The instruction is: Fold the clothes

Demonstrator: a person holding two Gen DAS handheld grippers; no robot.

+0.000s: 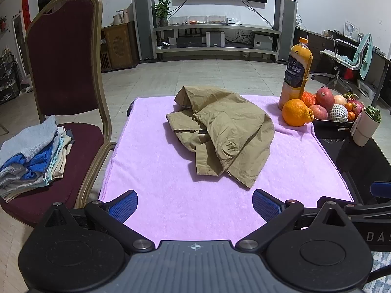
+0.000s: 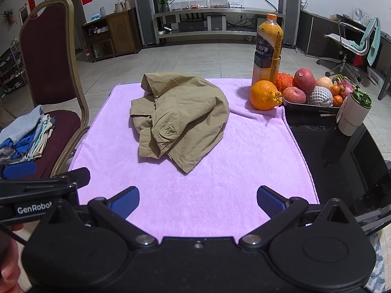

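A crumpled khaki garment (image 1: pixel 220 131) (image 2: pixel 180 117) lies in a heap in the middle of the pink towel (image 1: pixel 166 171) (image 2: pixel 220 171) that covers the table. My left gripper (image 1: pixel 195 206) hovers open over the towel's near edge, short of the garment, nothing between its blue pads. In the right wrist view my right gripper (image 2: pixel 198 201) is likewise open and empty at the near edge. Each gripper shows at the side of the other's view. A pile of folded clothes (image 1: pixel 31 151) (image 2: pixel 24 136) rests on the maroon chair seat at the left.
A maroon chair (image 1: pixel 63 56) (image 2: pixel 48 56) stands against the table's left side. At the right are an orange juice bottle (image 1: pixel 295 73) (image 2: pixel 268 48), a tray of fruit (image 1: pixel 327 105) (image 2: pixel 305 92) and a white tumbler (image 1: pixel 366 127) (image 2: pixel 354 112). The table's bare black top (image 2: pixel 342 171) lies right of the towel.
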